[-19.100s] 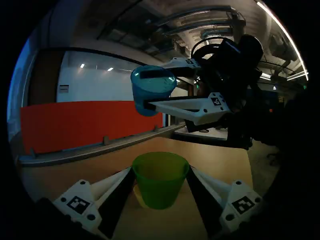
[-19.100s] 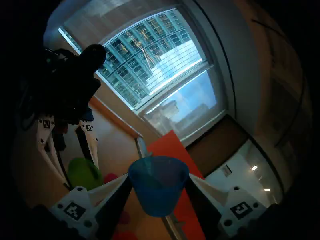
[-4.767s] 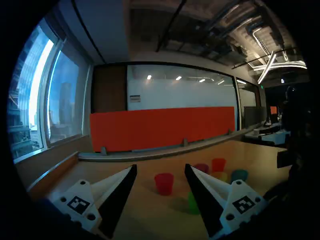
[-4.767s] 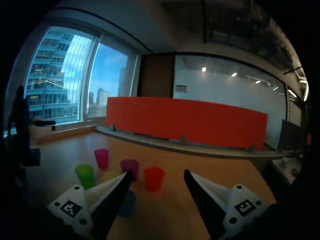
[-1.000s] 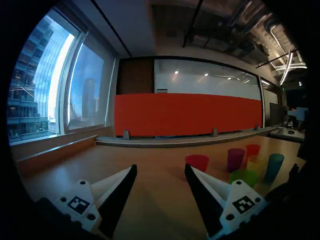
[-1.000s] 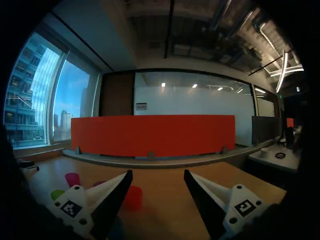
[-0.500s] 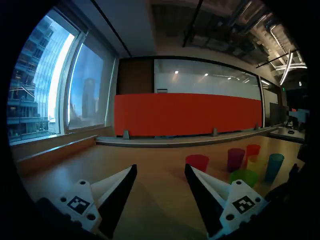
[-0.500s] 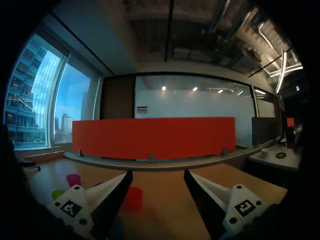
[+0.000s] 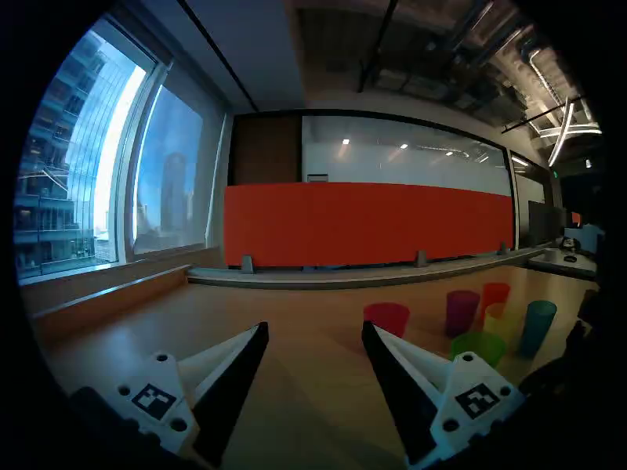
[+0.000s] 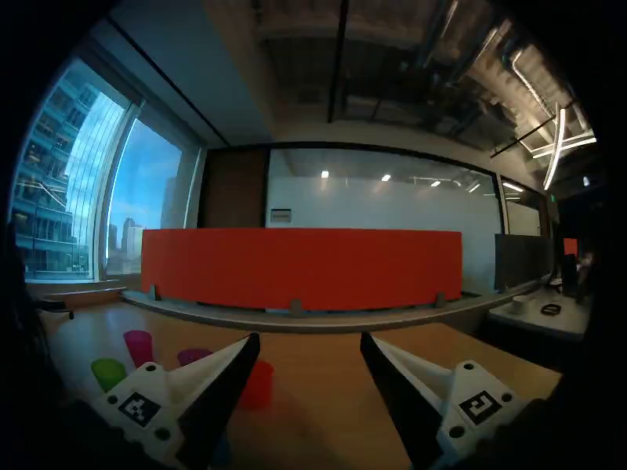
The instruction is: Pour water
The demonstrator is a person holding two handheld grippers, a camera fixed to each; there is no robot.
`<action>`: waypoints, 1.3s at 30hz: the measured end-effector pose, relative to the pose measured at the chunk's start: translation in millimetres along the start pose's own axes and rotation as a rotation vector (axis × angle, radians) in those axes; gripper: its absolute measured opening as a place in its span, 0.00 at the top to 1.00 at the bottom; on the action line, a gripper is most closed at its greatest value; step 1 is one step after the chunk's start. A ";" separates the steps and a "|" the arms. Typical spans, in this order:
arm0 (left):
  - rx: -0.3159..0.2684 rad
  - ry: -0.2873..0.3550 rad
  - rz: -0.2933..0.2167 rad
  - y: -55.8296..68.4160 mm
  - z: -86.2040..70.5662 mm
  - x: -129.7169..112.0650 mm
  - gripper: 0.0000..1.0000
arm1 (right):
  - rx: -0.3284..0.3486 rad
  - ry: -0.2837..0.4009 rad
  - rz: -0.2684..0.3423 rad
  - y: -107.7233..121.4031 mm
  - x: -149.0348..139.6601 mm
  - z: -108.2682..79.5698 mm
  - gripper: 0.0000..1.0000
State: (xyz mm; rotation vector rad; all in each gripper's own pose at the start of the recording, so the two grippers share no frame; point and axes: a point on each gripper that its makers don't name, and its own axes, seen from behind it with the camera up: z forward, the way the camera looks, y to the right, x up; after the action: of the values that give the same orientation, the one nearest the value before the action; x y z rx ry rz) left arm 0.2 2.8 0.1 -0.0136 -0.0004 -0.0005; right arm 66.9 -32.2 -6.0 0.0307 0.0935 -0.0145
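Both tools idle. We note the left gripper (image 9: 313, 326) released, jaws spread wide, nothing betw. them, above bare table (image 9: 302, 309). The right gripper (image 10: 309, 337) is likewise released and empty. Task items are plastic cups (image 10: 139, 346) grouped on the table. In the right gripper view they stand low on the left, some part-hidden behind that gripper's finger. In the left gripper view they lie fwd and to the right. The pink-red cup (image 9: 386, 317) is just beside the right finger. The purple cup (image 9: 462, 312), orange cup (image 9: 494, 293), yellow cup (image 9: 497, 317), green cup (image 9: 480, 346) and teal cup (image 9: 538, 327) are packed close beyond it. All stand upright: long axis vertical, mouth up, wall tapering to a narrower base. We cannot tell which holds water. Handling est.: thin-wall plastic, light when empty, heavier w/ water; wall likely flexes, surface smooth. We recommend gripping across mid-wall, below the rim, w/ moderate squeeze; the taper should resist slip-through. Neighbours stand near each other, so approach from the open side to avoid a knock-over.
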 end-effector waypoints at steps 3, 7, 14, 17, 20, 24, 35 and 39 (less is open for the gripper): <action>0.000 0.000 0.000 0.2 0.1 0.2 0.12 | -0.003 0.004 0.001 -0.2 -4.3 4.1 0.01; 0.000 0.000 0.000 0.0 0.1 0.6 0.12 | 0.003 0.010 0.001 -0.5 -10.4 8.3 0.01; 0.000 0.000 0.000 -0.2 -0.3 0.5 0.12 | 0.003 0.003 0.017 4.3 -22.6 14.0 0.01; 0.000 0.000 0.000 -0.1 -0.3 0.5 0.12 | -0.012 -0.009 0.029 9.5 -27.4 18.5 0.01; 0.000 0.000 0.000 -0.3 -0.2 0.3 0.12 | -0.020 -0.017 0.036 12.8 -28.9 22.2 0.01; 0.000 0.000 0.000 -0.1 -0.1 0.3 0.12 | -0.017 -0.022 0.038 14.4 -31.0 22.9 0.01; 0.000 0.000 0.000 0.1 0.1 0.0 0.12 | -0.019 -0.063 0.019 23.4 -56.8 8.5 0.01; 0.000 0.000 0.000 0.1 0.1 0.1 0.12 | -0.028 -0.066 0.021 27.9 -59.0 4.2 0.01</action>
State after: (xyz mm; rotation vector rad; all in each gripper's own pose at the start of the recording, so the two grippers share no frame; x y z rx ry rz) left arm 0.3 2.8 0.1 -0.0137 -0.0001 -0.0001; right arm 9.0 -3.7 4.5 0.0031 0.0278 0.0064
